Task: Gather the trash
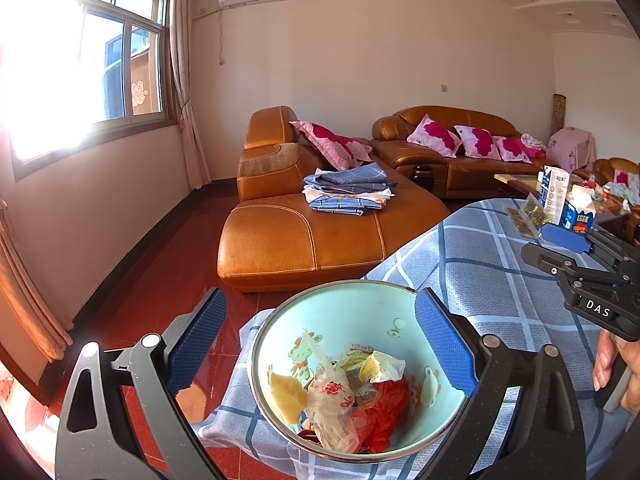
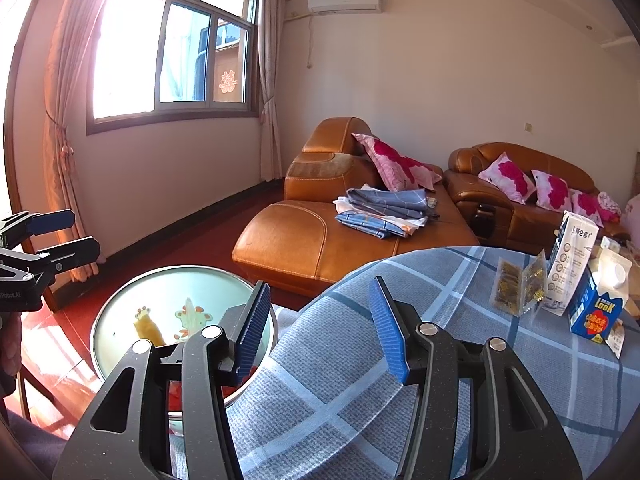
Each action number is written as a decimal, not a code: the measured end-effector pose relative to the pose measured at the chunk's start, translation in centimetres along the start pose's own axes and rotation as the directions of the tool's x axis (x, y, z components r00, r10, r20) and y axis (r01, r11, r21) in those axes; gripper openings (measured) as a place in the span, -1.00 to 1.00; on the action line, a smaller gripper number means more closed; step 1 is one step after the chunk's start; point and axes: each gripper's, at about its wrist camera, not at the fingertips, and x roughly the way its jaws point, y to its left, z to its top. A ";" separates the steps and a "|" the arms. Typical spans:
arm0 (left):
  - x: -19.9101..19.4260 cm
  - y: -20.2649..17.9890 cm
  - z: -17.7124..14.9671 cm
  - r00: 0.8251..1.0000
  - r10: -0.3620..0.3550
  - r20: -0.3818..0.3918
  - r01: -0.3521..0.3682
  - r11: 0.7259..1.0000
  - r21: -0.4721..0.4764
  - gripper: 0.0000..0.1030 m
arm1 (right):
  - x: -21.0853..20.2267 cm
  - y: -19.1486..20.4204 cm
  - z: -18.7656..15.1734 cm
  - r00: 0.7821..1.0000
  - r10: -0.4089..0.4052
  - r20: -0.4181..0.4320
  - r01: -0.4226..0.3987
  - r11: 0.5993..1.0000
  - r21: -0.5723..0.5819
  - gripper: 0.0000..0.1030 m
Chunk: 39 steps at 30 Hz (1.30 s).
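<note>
A light blue bowl (image 1: 360,320) with cartoon prints sits at the edge of a table covered with a blue checked cloth (image 1: 500,272). It holds crumpled wrappers and red plastic trash (image 1: 344,396). My left gripper (image 1: 320,344) is open, its blue pads wide apart, hovering over the bowl's near side. My right gripper (image 2: 316,328) is open and empty above the cloth, to the right of the bowl (image 2: 120,312). At the table's far right stand a clear packet of dark snacks (image 2: 516,288), a tall white carton (image 2: 572,264) and a blue "Look" carton (image 2: 598,312).
An orange leather chaise (image 1: 304,232) with folded blue cloths (image 1: 348,192) stands beyond the table. A matching sofa (image 1: 452,148) with pink pillows lines the back wall. The red tiled floor (image 1: 160,280) lies left of the table.
</note>
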 end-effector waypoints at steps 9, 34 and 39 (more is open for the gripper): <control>0.0 0.1 0.0 1.000 -0.004 -0.002 0.004 1.000 0.004 0.81 | 0.0 0.0 0.0 1.000 0.000 -0.001 0.000 1.000 0.000 0.06; -0.2 -0.8 0.0 1.000 0.011 0.019 -0.011 0.999 0.044 0.88 | -0.1 -0.5 -0.2 1.000 -0.018 -0.006 0.018 1.000 0.010 0.15; 0.2 -0.9 -0.1 1.000 0.005 -0.005 -0.005 0.999 0.035 0.88 | 0.0 -0.5 -0.1 1.000 -0.023 -0.008 0.023 1.000 0.010 0.15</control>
